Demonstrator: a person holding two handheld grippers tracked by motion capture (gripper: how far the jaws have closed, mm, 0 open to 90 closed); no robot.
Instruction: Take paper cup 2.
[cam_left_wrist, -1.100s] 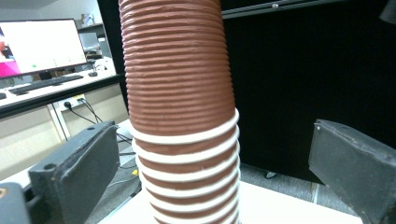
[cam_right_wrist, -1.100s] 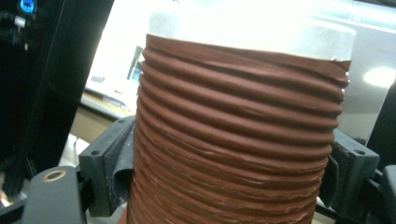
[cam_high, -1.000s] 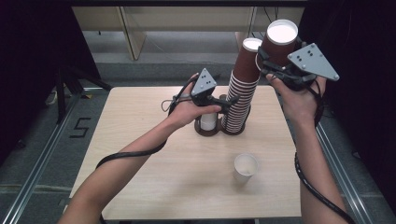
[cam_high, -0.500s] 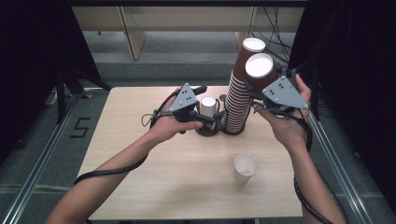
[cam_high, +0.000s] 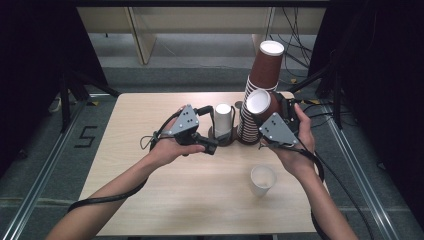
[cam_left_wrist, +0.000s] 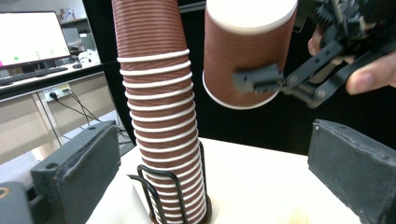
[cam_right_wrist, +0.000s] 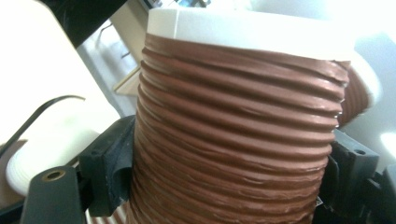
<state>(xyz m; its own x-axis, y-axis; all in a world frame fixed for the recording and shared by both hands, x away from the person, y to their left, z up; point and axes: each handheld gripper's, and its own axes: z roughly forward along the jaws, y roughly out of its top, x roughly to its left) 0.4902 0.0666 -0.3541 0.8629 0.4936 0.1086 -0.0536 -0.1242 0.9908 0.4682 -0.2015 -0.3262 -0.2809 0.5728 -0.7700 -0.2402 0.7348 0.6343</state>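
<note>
The pale wooden worktop (cam_high: 150, 200) carries a tall stack of brown ribbed cups (cam_high: 252, 117), nested too tightly to count exactly, standing in a wire holder (cam_left_wrist: 161, 191), with a shorter white stack (cam_high: 223, 120) just beside it in the holder's other slot. A second ago the right gripper (cam_high: 272, 117) held its single brown cup (cam_high: 259, 104) high above the tall stack, near the top; now it has come down and toward the person, so the cup hangs in the air level with the stack's middle, apart from it and tilted with its white mouth up toward the camera. That suggests the cup has been freed from the stack and is being carried toward a spot on the worktop, perhaps near the one white cup (cam_high: 262, 180) that stands alone at the front right. The right gripper's fingers (cam_right_wrist: 109, 163) pinch the brown cup by its ribbed wall, one on each side. The left gripper (cam_high: 210, 145) has drawn back a little from the holder and rests low before it, its fingers (cam_left_wrist: 77, 175) spread wide and holding nothing, aimed at the base of the brown stack. Loose cups number two: one brown in the air, one white on the worktop; whether the white stack holds more than a few is hard to tell from above.
</note>
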